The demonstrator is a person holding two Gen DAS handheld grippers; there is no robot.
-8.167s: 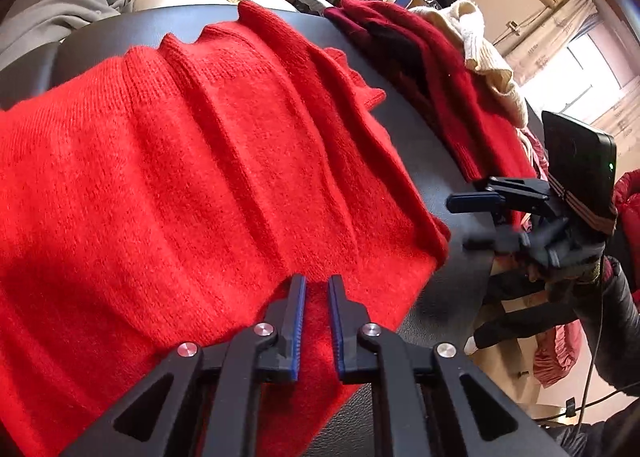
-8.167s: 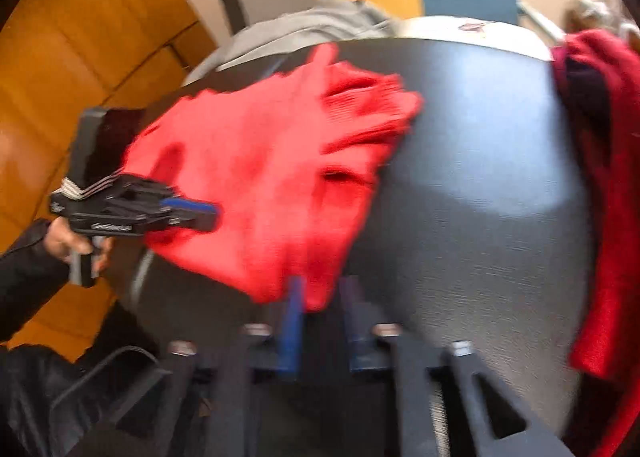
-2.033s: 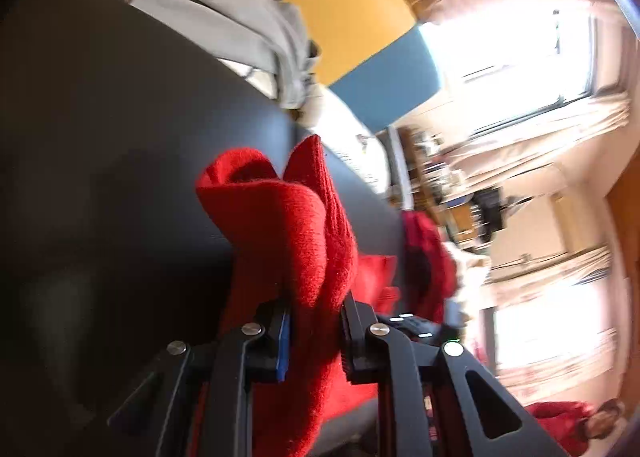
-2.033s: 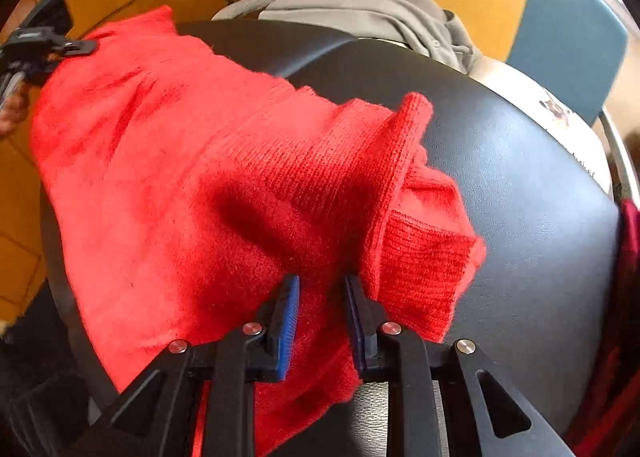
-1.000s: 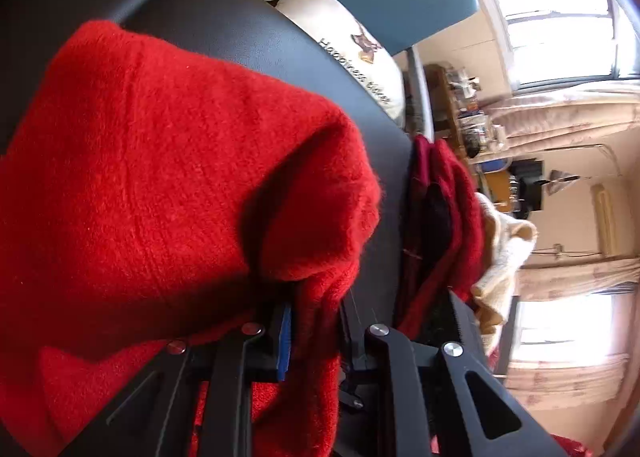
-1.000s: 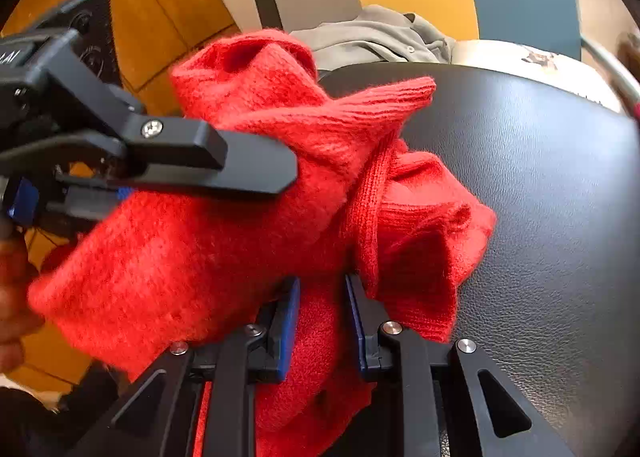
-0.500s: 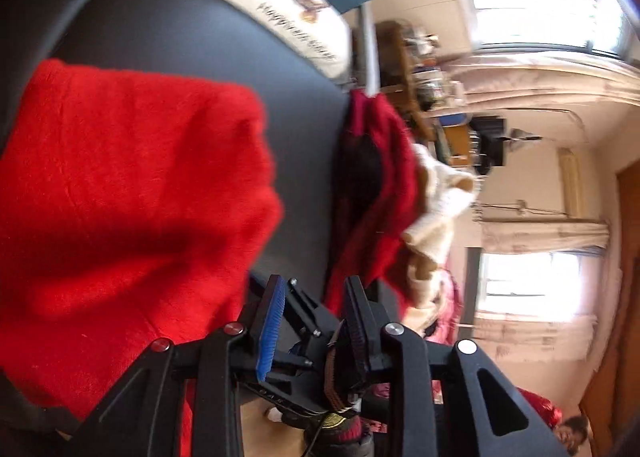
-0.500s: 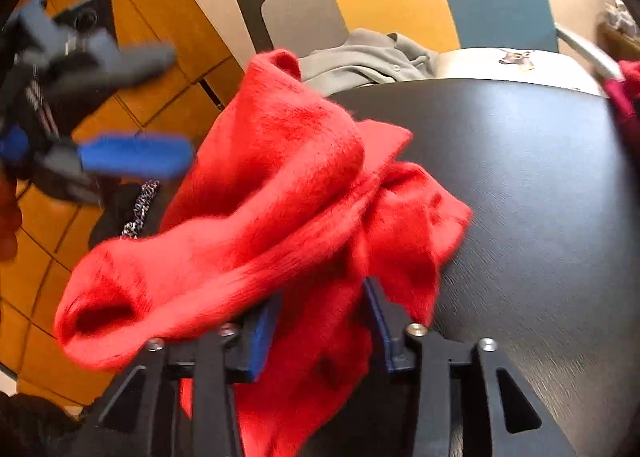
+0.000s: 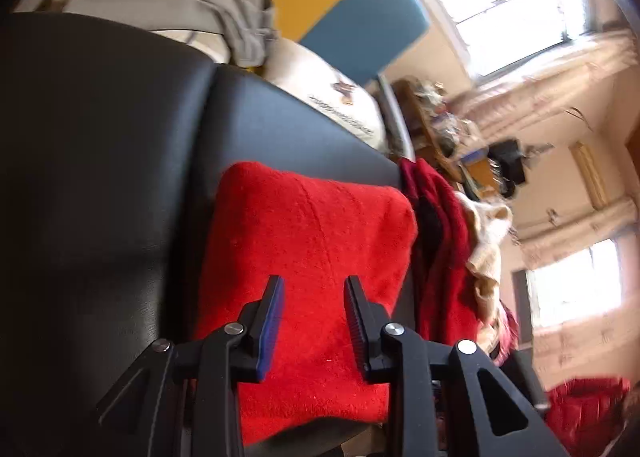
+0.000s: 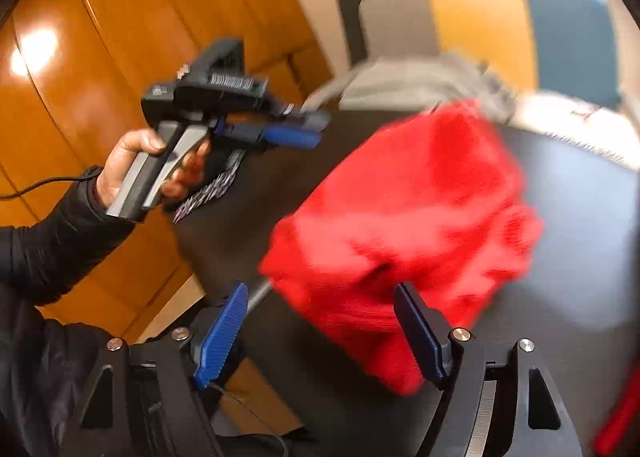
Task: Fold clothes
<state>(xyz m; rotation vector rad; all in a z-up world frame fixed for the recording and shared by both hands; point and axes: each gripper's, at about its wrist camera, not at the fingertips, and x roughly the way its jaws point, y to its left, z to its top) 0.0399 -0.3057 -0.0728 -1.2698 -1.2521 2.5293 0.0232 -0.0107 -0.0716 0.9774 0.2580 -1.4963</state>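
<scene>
A bright red knitted sweater (image 9: 308, 257) lies folded into a compact block on the black padded surface (image 9: 100, 177). My left gripper (image 9: 314, 285) is open, its jaws apart above the sweater's near part, holding nothing. In the right wrist view the sweater (image 10: 412, 209) looks blurred and bunched on the black surface (image 10: 580, 257). My right gripper (image 10: 320, 291) is wide open and empty just in front of the sweater's near edge. The left gripper (image 10: 312, 129) shows there too, held in a hand up and to the left of the sweater.
A pile of dark red and cream clothes (image 9: 448, 249) lies to the right of the folded sweater. A grey garment (image 9: 168, 5) lies behind the black surface, near a white cushion (image 9: 332, 97). Wooden panelling (image 10: 80, 57) stands at the left.
Both grippers held the sweater a second ago, then opened and let it go. The sweater now lies folded on the surface, and both grippers have drawn back from it.
</scene>
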